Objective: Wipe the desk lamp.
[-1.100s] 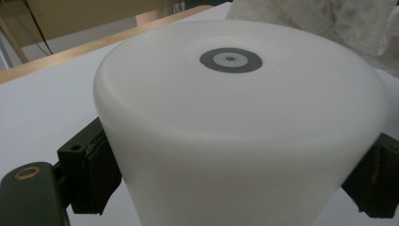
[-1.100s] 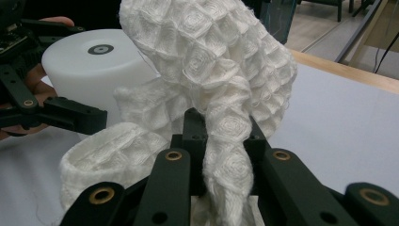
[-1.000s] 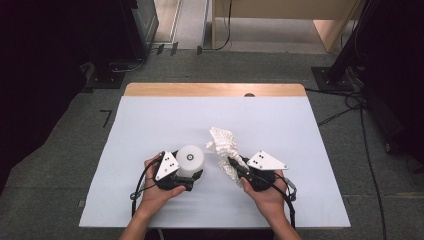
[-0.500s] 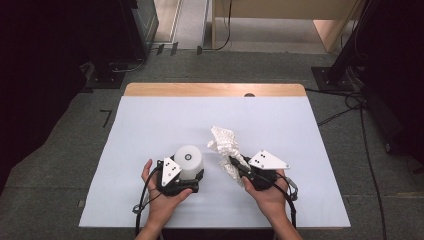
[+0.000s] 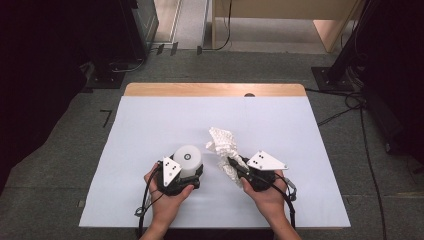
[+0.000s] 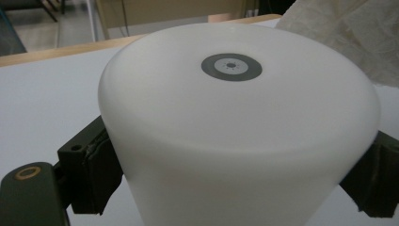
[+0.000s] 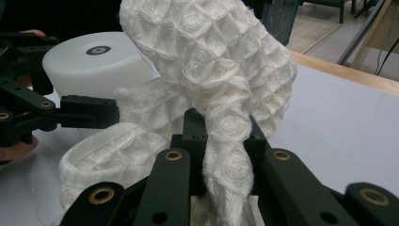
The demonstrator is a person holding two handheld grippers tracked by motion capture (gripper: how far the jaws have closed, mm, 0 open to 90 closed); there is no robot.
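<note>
A white upturned cup [image 5: 187, 156] with a grey ring on its top stands near the table's front, left of centre. My left gripper [image 5: 186, 170] is shut on it; in the left gripper view the cup [image 6: 235, 117] sits between the pads [image 6: 101, 172], which press its sides. Just to its right lies a white waffle-textured cloth [image 5: 223, 142], partly lifted and crumpled. My right gripper [image 5: 235, 167] is shut on a twisted fold of the cloth [image 7: 211, 56], pinched at the jaw tips [image 7: 225, 136]. The cup [image 7: 94, 61] stands close behind the cloth.
A white sheet [image 5: 150, 125] covers the table, with a bare wooden strip [image 5: 215, 90] along the far edge. Dark equipment [image 5: 125, 30] stands on the floor at the back left. Cables [image 5: 345, 107] run along the floor at the right.
My left hand and gripper have shifted slightly toward the near edge while staying at the cup. The right gripper and the cloth have not moved.
</note>
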